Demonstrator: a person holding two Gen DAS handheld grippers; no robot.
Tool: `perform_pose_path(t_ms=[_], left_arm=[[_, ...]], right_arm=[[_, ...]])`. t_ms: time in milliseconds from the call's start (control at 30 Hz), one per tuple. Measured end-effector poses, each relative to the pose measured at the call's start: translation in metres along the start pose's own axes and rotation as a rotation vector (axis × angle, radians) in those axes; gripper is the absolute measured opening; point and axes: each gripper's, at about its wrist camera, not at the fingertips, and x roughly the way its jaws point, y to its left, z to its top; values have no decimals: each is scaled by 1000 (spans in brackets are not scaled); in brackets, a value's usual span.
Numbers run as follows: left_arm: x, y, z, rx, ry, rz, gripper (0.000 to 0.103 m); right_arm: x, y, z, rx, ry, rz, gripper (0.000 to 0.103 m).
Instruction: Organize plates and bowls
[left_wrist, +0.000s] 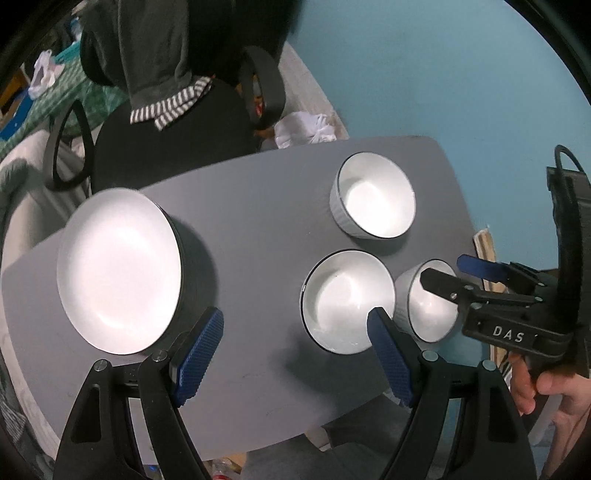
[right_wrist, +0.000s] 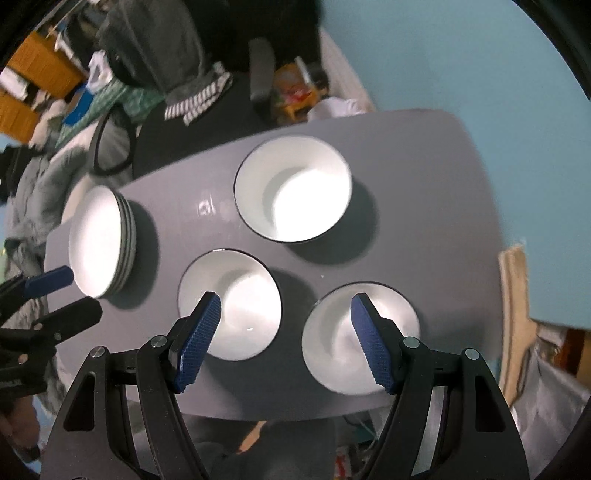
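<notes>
A stack of white plates sits at the left of the grey table. Three white bowls stand apart to its right: a far bowl, a middle bowl and a near right bowl. My left gripper hangs open above the table between the plates and the middle bowl, holding nothing. My right gripper is open and empty, above the gap between the middle and near right bowls.
A black office chair with a grey garment and a striped cloth draped on it stands behind the table. Cluttered boxes and fabric lie at the far left. Cardboard leans by the table's right edge against a blue wall. A hand holds the right gripper.
</notes>
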Motion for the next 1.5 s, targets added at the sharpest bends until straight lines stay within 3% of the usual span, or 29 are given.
perform_pose_path(t_ms=[700, 1067, 1300, 1433, 1500], left_arm=[[98, 16, -12, -182, 112, 24, 81], [121, 19, -17, -246, 137, 40, 81], [127, 26, -20, -306, 160, 18, 56], [128, 29, -22, -323, 158, 15, 52], [128, 31, -23, -326, 159, 11, 44]], right_arm=[[83, 3, 9, -225, 168, 31, 71], [99, 2, 12, -300, 227, 61, 50], [105, 0, 6, -343, 257, 76, 32], [104, 0, 2, -359, 265, 90, 24], [102, -2, 1, -354, 266, 100, 22]])
